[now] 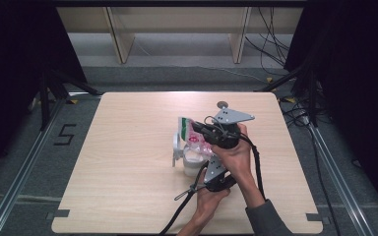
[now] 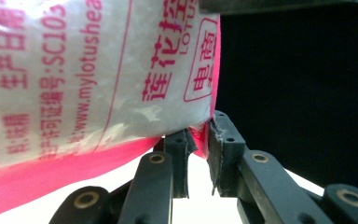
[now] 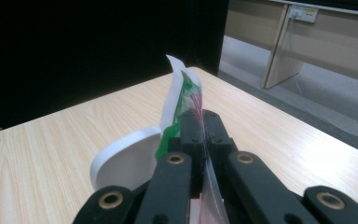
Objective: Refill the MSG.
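A plastic bag (image 1: pixel 191 132), white with pink and green print, hangs over a white jug (image 1: pixel 191 164) at the table's middle. My right gripper (image 1: pixel 199 129), the farther one with the grey plate, is shut on the bag's upper edge (image 3: pixel 186 91); in the right gripper view its jaws (image 3: pixel 201 116) are closed flat on the film. Coming from the near side, my left gripper (image 1: pixel 207 158) pinches the bag's pink lower corner (image 2: pixel 121 149) between its tips (image 2: pixel 199 135). The printed bag (image 2: pixel 93 70) looms close in the left gripper view. The jug's rim (image 3: pixel 121 161) sits just below the right jaws.
The wooden table (image 1: pixel 128 147) has bare room to the left and right of the jug. Black cables (image 1: pixel 182 211) trail from both grippers toward the near edge. Beyond the far edge are a floor, wall panels and loose cables (image 1: pixel 270 44).
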`<state>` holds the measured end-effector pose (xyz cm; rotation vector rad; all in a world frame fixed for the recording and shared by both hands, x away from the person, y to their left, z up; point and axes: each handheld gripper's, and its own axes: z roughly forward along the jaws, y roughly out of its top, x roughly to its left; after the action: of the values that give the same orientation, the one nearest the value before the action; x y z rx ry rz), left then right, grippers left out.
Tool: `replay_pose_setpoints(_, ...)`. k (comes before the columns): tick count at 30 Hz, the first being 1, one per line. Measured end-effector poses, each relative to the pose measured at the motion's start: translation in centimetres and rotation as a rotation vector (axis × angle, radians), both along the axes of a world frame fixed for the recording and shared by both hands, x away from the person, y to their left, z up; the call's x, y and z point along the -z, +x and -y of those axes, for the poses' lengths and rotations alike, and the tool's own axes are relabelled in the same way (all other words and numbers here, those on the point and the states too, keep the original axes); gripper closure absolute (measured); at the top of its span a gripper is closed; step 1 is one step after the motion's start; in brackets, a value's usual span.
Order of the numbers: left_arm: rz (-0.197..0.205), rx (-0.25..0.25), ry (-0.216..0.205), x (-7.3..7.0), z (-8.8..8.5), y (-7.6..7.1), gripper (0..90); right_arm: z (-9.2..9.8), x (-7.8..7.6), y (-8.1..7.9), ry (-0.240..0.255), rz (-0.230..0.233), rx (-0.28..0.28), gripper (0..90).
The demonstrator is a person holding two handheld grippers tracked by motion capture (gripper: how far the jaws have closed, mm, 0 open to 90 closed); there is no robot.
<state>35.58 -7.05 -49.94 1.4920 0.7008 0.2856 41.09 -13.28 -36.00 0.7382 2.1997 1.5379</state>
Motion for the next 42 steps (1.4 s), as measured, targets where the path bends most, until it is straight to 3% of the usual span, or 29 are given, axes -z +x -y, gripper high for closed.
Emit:
replay_pose_setpoints(1,0.001,0.000,-0.002,0.01,0.02,0.01,78.5,-0.07,0.04,-0.20,0.012,-0.025,0.017,89.8)
replay_pose_setpoints(7,0.008,0.001,-0.001,0.00,0.01,0.00,78.5,0.13,-0.13,-0.10,-0.011,0.008,0.010,89.8)
replay_pose_setpoints(9,0.007,0.000,0.000,-0.03,-0.03,0.00,78.5,0.07,-0.16,-0.14,0.008,-0.005,0.008,89.8)
replay_pose_setpoints(14,0.003,0.004,-0.003,0.04,-0.06,0.07,78.5,0.06,-0.18,-0.09,0.003,0.006,-0.004,89.8)
replay_pose_setpoints(16,-0.009,0.010,-0.017,0.12,0.01,0.15,78.5,-0.10,0.03,-0.28,0.005,-0.022,0.018,89.8)
replay_pose_setpoints(18,-0.006,0.006,-0.013,0.11,-0.05,0.12,78.5,-0.08,0.12,0.00,-0.008,-0.002,-0.001,89.8)
replay_pose_setpoints(19,-0.007,0.007,-0.012,0.10,-0.07,0.14,78.5,0.02,-0.05,-0.28,0.001,-0.030,0.024,89.8)
replay_pose_setpoints(22,-0.005,0.008,-0.003,0.05,-0.02,0.09,78.5,0.33,-0.21,-0.12,0.006,0.007,0.015,89.8)
replay_pose_setpoints(24,-0.007,0.006,-0.003,0.10,-0.02,0.09,78.5,0.14,-0.12,-0.25,0.007,-0.025,0.022,89.9)
replay_pose_setpoints(27,-0.010,0.005,-0.008,0.14,-0.04,0.20,78.5,0.16,0.03,-0.01,-0.009,0.005,0.015,89.8)
replay_pose_setpoints(29,-0.006,0.006,-0.009,0.10,-0.06,0.17,78.5,-0.01,-0.01,-0.23,0.009,-0.023,0.017,89.8)
replay_pose_setpoints(30,-0.007,0.006,-0.009,0.09,-0.05,0.19,78.5,0.13,-0.09,-0.06,-0.008,0.000,0.003,89.8)
replay_pose_setpoints(31,-0.009,0.007,-0.007,0.10,-0.04,0.20,78.5,0.12,-0.07,-0.23,-0.001,-0.025,0.019,89.8)
replay_pose_setpoints(35,-0.009,0.005,-0.006,0.13,-0.06,0.20,78.5,0.07,-0.01,-0.20,0.006,-0.026,0.015,89.8)
replay_pose_setpoints(36,-0.009,0.005,-0.008,0.12,-0.03,0.19,78.5,0.15,-0.01,-0.06,-0.002,-0.005,0.012,89.9)
replay_pose_setpoints(39,-0.007,0.006,-0.007,0.13,-0.03,0.14,78.5,0.16,-0.10,-0.24,-0.006,-0.023,0.023,89.9)
replay_pose_setpoints(42,-0.009,0.007,-0.007,0.15,0.00,0.17,78.5,0.19,0.04,-0.04,0.003,-0.012,0.012,89.9)
